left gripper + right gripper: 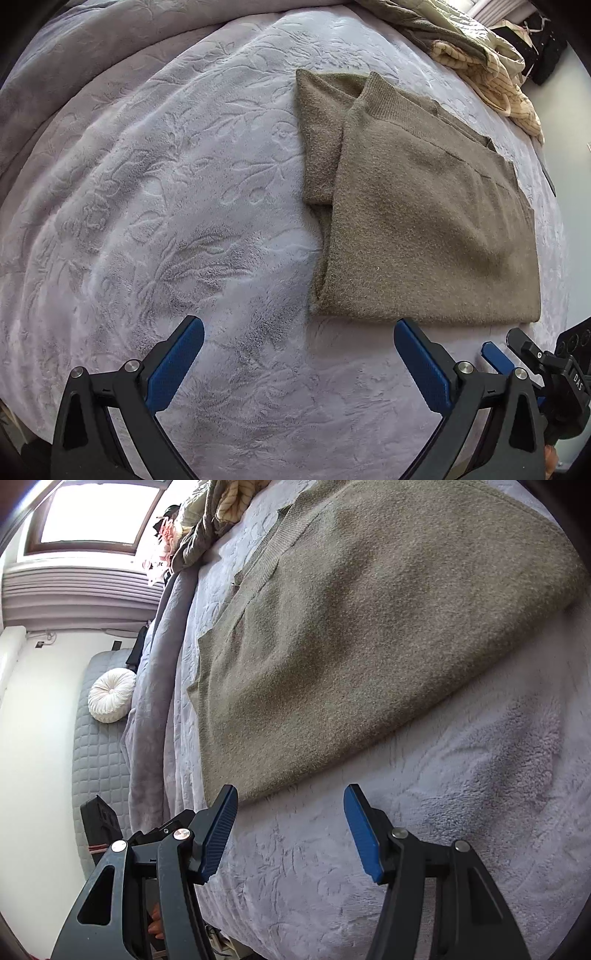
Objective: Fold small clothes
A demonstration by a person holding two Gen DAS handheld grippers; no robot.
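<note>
An olive-brown knit sweater (424, 206) lies folded flat on a pale lilac embossed blanket (166, 184), its ribbed hem toward the far side and a sleeve folded under on the left. My left gripper (299, 328) stands open just short of the sweater's near edge, nothing between its blue pads. The right gripper (496, 356) shows at the lower right of the left wrist view. In the right wrist view the same sweater (351, 627) fills the upper part, and my right gripper (290, 797) hangs open over the blanket (424, 849), close to the sweater's near corner, holding nothing.
A heap of other clothes (480, 62), beige striped and grey-green, sits at the bed's far right. In the right wrist view the bed edge drops to a quilted grey mattress (99, 738) with a round white cushion (110, 694), a black box (101, 819), and a window (99, 513) above.
</note>
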